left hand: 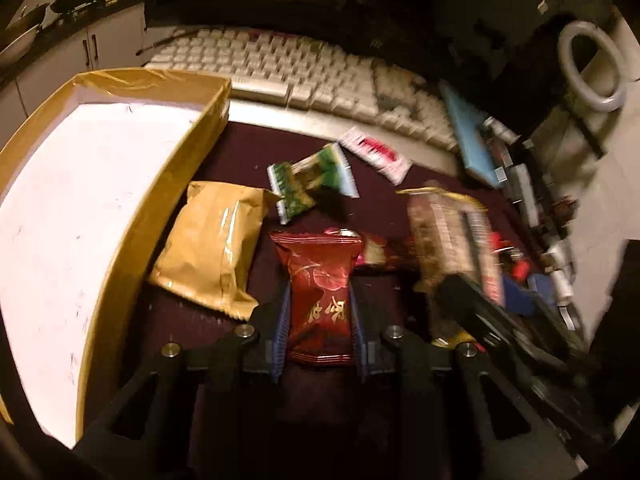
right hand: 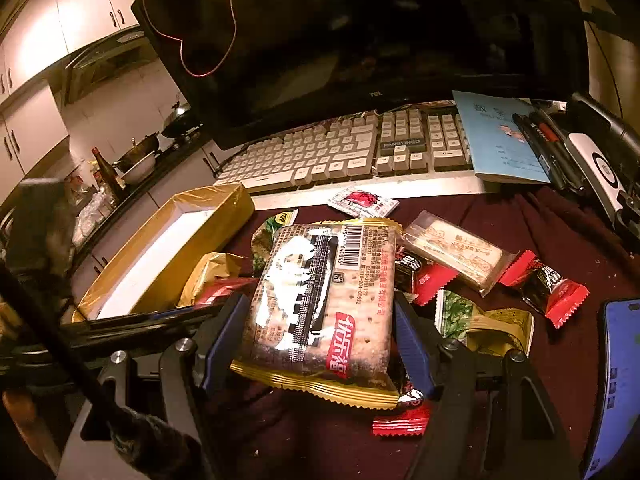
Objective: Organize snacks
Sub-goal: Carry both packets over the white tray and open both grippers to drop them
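Observation:
My left gripper is shut on a dark red snack packet and holds it over the maroon cloth, right of the gold box with its white inside. My right gripper is shut on a clear cracker packet with a gold edge, lifted above the pile; it shows blurred in the left wrist view. A gold packet, a green candy and a white-and-red sachet lie on the cloth. The gold box also shows in the right wrist view.
A white keyboard and a dark monitor stand behind the cloth. A blue booklet with pens lies at the right. More snacks lie on the cloth: a clear biscuit packet, red-and-black candies, a green packet. A blue phone lies at the far right.

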Action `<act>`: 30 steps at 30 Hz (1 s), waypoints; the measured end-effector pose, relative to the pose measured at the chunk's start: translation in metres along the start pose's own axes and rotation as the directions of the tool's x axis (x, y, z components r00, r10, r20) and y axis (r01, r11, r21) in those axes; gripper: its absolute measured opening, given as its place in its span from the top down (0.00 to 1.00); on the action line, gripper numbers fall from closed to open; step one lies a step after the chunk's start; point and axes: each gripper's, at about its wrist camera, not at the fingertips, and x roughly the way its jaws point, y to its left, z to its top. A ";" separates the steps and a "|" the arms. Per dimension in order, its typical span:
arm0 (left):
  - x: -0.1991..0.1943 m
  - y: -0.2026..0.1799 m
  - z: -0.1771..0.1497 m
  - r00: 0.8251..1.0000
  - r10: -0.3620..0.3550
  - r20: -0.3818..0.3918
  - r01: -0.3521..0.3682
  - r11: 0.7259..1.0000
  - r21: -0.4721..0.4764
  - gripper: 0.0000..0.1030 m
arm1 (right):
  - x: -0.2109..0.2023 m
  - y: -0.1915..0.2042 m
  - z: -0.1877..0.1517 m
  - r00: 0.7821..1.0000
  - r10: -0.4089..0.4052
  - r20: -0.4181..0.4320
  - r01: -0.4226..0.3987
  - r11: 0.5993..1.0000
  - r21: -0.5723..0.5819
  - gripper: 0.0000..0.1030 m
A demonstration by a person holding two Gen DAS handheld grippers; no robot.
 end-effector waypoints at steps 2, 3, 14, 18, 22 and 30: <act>-0.009 0.002 -0.005 0.997 -0.074 -0.007 0.073 0.997 -0.026 0.73 | -0.002 0.000 -0.001 1.000 0.013 0.010 -0.013 1.000 -0.002 0.31; -0.013 0.004 -0.008 0.994 -0.106 -0.010 0.106 0.993 -0.042 0.72 | -0.004 -0.002 -0.001 0.999 0.028 0.019 -0.028 1.000 0.004 0.31; -0.090 0.035 -0.017 0.976 0.078 0.201 -0.061 0.994 -0.093 0.72 | -0.014 0.038 0.003 0.981 0.190 0.033 -0.188 0.981 -0.051 0.31; -0.103 0.069 -0.017 0.922 0.317 0.221 -0.283 0.943 -0.175 0.72 | 0.004 0.100 0.007 0.958 0.281 -0.056 -0.287 0.945 -0.157 0.31; -0.106 0.110 -0.020 0.866 0.457 0.203 -0.402 0.878 -0.260 0.72 | 0.037 0.148 0.008 0.944 0.294 -0.152 -0.323 0.917 -0.233 0.31; -0.105 0.160 -0.018 0.879 0.446 0.170 -0.375 0.866 -0.331 0.72 | 0.098 0.206 0.011 0.925 0.274 -0.264 -0.357 0.864 -0.355 0.31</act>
